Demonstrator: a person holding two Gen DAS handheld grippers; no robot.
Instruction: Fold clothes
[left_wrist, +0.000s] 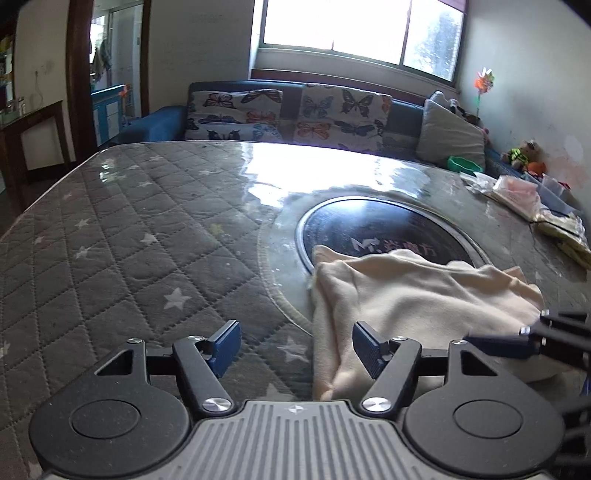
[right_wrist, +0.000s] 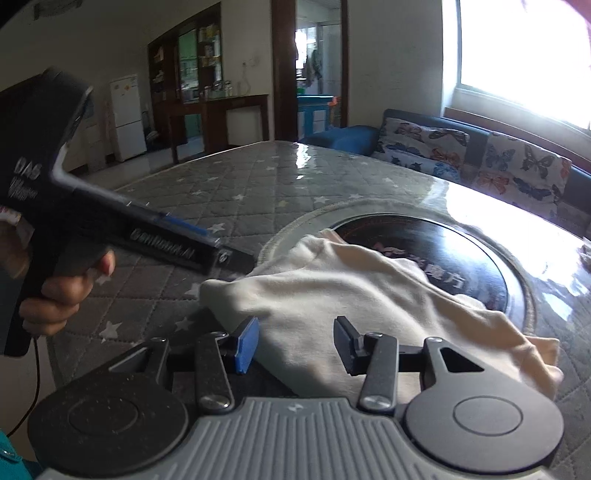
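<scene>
Left gripper (left_wrist: 295, 349): jaws stood wide apart and held nothing; its blue pads (left_wrist: 226, 347) hung just above the table, the right-hand pad at the garment's near left edge.

Right gripper (right_wrist: 291, 345): jaws likewise spread wide and empty, with cream cloth showing in the gap between the fingers; whether the pads touched the fabric could not be told.

Left hand (right_wrist: 55, 291): seen in the right wrist view, wrapped round the handle of the left gripper, whose tip reached to the garment's left corner.

Garment (left_wrist: 413, 295): a cream-coloured piece of clothing, rumpled and partly bunched, lying near the table's front edge; its far part overlapped the black round inset (left_wrist: 384, 229).

Long axis: ran roughly left to right across both views, crosswise to the fingers.

Decisive relation: the cloth lay directly ahead of and under the right gripper, and ahead and to the right of the left gripper; the right gripper appeared the nearer to the bulk, the left to the left edge.

Table (left_wrist: 122, 236): covered by a grey quilted star-pattern cloth under clear sheeting.

Likely step: judged to be an approach before pinching an edge; folding looked barely begun.

Background: butterfly-print sofa (left_wrist: 288, 110).
</scene>
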